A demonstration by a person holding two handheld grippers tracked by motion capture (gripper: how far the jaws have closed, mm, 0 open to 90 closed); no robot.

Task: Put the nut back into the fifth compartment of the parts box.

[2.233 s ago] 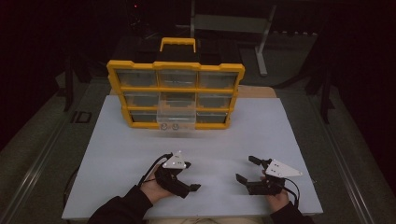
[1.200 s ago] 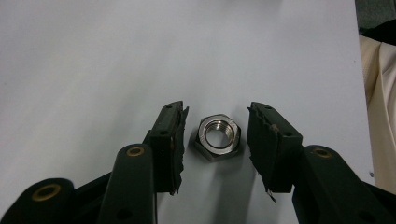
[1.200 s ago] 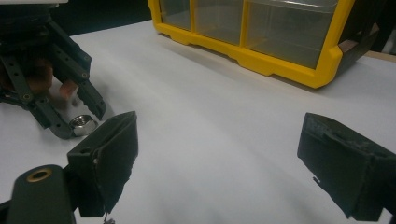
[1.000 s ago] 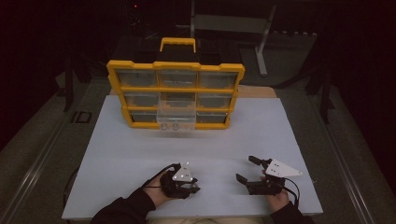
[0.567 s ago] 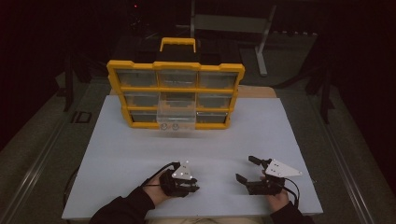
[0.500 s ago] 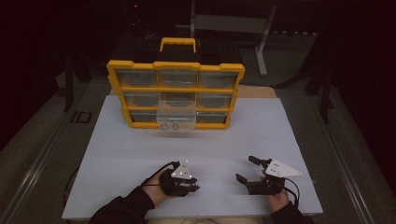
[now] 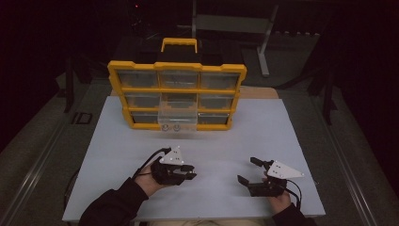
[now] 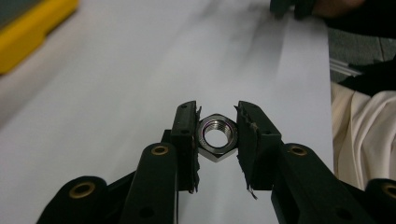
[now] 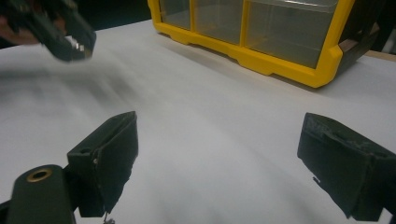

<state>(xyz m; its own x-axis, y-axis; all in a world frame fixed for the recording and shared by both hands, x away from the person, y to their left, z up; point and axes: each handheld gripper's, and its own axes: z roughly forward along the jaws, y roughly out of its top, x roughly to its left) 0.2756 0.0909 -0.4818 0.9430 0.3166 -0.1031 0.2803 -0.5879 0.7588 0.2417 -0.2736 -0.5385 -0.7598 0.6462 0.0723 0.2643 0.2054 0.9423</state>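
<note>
The white worktop (image 7: 263, 127) spans the high view, lit against a dark room. At its far edge stands a yellow organiser (image 7: 177, 94), upright, with a handle on top and three rows of clear drawers. One drawer (image 7: 177, 121) in the bottom row, at the middle, is pulled out toward the person; two small round things lie in its front, too small to tell apart. The right gripper view looks across the worktop at the organiser's lower corner (image 9: 280, 56).

Two dark sleeves come in from the near edge. The left claw (image 7: 187, 172) lies low over the worktop near the person's side, left of centre, pointing right, with its grey plate on top. The right claw (image 7: 250, 170) rests near the right front of the worktop, well apart from the left one, pointing left and away.

In the left gripper view the left claw (image 8: 217, 136) is clamped on a steel hex nut (image 8: 216, 136): the two black pads press on opposite flats, and the threaded hole faces the camera. The nut is held just above the bare worktop, clear of the organiser.

The right claw (image 9: 219, 154) stands wide apart with only white worktop between its pads. The left claw shows blurred at the upper left of that view (image 9: 77, 44).
</note>
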